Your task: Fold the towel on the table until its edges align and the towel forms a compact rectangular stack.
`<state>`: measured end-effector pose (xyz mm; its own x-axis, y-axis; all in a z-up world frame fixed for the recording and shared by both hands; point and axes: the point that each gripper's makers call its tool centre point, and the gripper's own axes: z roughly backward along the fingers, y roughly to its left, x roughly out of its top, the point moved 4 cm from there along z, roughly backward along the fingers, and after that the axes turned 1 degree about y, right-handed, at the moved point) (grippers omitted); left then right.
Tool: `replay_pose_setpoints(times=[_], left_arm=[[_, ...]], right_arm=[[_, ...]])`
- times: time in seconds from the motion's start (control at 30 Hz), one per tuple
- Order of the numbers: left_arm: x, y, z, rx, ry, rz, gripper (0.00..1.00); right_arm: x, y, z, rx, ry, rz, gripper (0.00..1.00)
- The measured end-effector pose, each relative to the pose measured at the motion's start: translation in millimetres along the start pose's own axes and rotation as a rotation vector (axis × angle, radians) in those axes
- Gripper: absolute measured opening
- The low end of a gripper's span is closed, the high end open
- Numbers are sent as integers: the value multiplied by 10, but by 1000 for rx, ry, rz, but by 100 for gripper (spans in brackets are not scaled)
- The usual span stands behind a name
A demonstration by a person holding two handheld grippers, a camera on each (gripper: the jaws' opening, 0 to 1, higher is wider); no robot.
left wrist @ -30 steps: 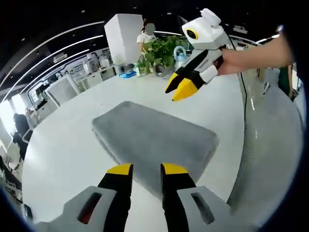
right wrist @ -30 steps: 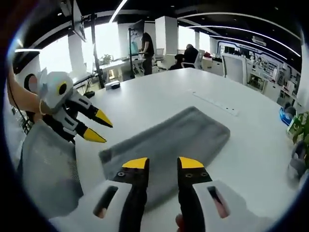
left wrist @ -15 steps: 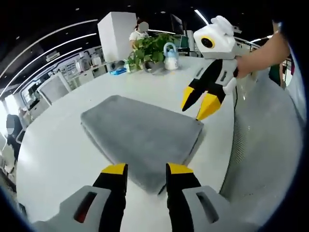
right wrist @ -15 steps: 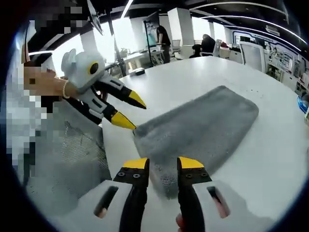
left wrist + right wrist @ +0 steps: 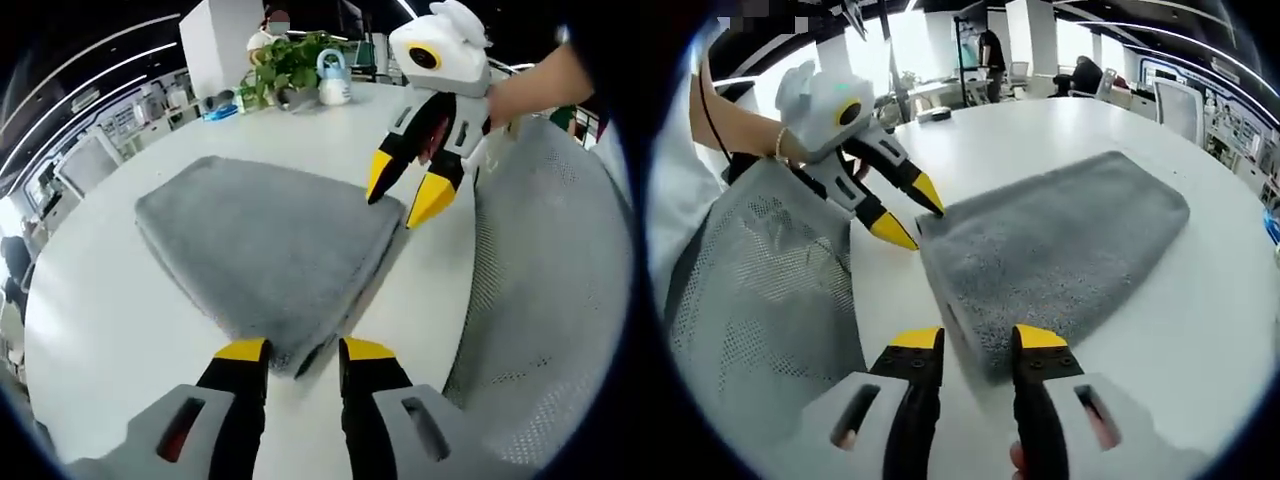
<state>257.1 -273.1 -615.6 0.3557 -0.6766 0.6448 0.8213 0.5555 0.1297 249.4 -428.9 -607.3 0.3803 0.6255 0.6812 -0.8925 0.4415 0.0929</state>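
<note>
Beside the white table (image 5: 90, 330), a mesh chair back (image 5: 560, 300) crowds both spread grippers (image 5: 294, 350) (image 5: 978, 340) at the grey towel's (image 5: 260, 250) corners.

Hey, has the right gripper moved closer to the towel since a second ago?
Yes. In the left gripper view, the right gripper has come down from above the white table to the gray towel's near corner, jaws open astride it.
</note>
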Motion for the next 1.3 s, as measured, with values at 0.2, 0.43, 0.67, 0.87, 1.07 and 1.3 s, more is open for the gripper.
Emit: replay_pose_setpoints(times=[0.2, 0.43, 0.67, 0.87, 1.07, 1.3], left_arm=[[-17, -5, -78, 22, 27, -81, 23], [-20, -23, -71, 13, 31, -73, 20], [-34, -23, -113, 35, 31, -126, 10], [-18, 2, -114, 29, 57, -101, 9], [-11, -15, -109, 22, 66, -96, 8], [1, -14, -105, 6, 76, -68, 8]], right_arm=[[-67, -15, -69, -20, 15, 14, 22], [-114, -14, -101, -46, 37, 98, 21], [-131, -59, -127, -117, 47, 212, 14], [-147, -20, -133, -125, 42, 270, 13], [-135, -36, -129, -169, 62, 342, 7], [-114, -70, -134, -183, 67, 258, 5]])
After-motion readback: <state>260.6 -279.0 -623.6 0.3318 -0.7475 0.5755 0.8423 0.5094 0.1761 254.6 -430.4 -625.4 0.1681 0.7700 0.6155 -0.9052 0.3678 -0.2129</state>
